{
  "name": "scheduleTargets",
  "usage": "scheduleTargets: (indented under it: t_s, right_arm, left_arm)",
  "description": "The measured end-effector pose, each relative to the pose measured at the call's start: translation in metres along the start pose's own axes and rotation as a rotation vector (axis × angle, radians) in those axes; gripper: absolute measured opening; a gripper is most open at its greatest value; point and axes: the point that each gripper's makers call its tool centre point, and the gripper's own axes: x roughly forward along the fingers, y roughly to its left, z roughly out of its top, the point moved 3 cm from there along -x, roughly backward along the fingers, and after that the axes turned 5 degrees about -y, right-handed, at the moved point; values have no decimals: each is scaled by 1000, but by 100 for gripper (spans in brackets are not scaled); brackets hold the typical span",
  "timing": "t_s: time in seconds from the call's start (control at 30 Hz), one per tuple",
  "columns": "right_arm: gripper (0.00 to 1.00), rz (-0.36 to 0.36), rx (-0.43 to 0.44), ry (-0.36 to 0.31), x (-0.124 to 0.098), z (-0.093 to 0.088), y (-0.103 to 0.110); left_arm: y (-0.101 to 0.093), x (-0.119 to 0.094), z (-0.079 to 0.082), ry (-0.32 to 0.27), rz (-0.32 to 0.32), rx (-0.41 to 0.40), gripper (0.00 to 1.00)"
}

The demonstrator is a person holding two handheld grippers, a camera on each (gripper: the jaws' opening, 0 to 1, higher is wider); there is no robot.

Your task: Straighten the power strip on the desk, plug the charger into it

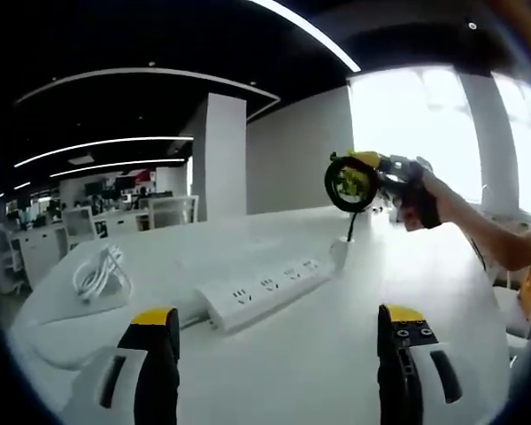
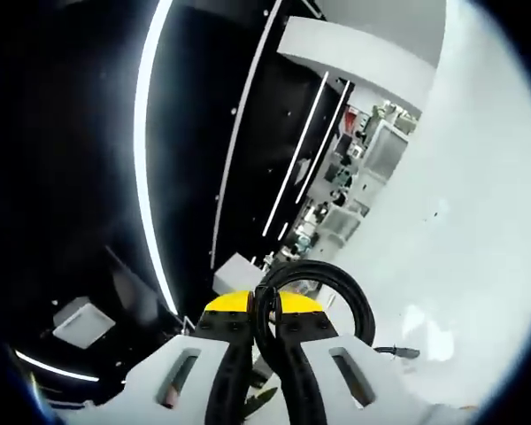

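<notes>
— White tabletop point(image 1: 398, 266), office setting: where does the power strip point(image 1: 267, 290) sit?

— Flat on the tabletop in the left gripper view, running at a slant just ahead of the left gripper point(image 1: 279, 332), its row of sockets facing up. A white cord leaves its far end.

— And the left gripper itself?

— Its two yellow-tipped fingers point(image 1: 155, 319) stand wide apart, released, grasping nothing, with the power strip visible between them.

— What is that at upper right?

— The right gripper point(image 1: 372, 177), held by a person's hand point(image 1: 420, 199) above the far side of the tabletop. A loop of black cable point(image 1: 347, 183) is caught at its front, and a short length hangs down toward the tabletop.

— Does the other camera confirm it?

— Yes. In the right gripper view the right gripper's fingers point(image 2: 226, 319) are clenched together on the black cable point(image 2: 323, 283), which arcs up in a loop above the yellow tips and drops down the right side. The view is rolled, with the tabletop point(image 2: 478, 221) on its right.

— Anything else on the tabletop?

— A coil of white cable point(image 1: 99, 273) lies at the left, well apart from the power strip.
</notes>
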Motion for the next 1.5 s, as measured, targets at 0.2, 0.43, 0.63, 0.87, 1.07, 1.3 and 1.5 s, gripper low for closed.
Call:
scheduleTargets:
  t_s: [0.2,0.43,0.63,0.87,1.07,1.3,1.5]
  right_arm:
    - [7,22,-6,-38,2,0,19]
    - [7,52,12,-42,7,1,32]
    - [7,70,7,-36,9,-4,41]
    - [7,92,23,-29,12,-10,46]
    - [7,106,24,-12,15,-15,51]
    - [7,121,34,-2,19,-16,55]
    - [7,132,39,4,19,-19,61]
  left_arm:
    - [-3,0,1,-7,-10,3,95]
    - [-9,6,2,2,-43,30,94]
    - [-21,19,12,-35,-118,48,95]
    - [-33,40,23,-105,-181,136,96]
    - [-41,56,30,-153,-206,101,97]
    - [-40,70,36,-185,-192,90,97]
    - [-40,80,40,-205,-188,89,94]
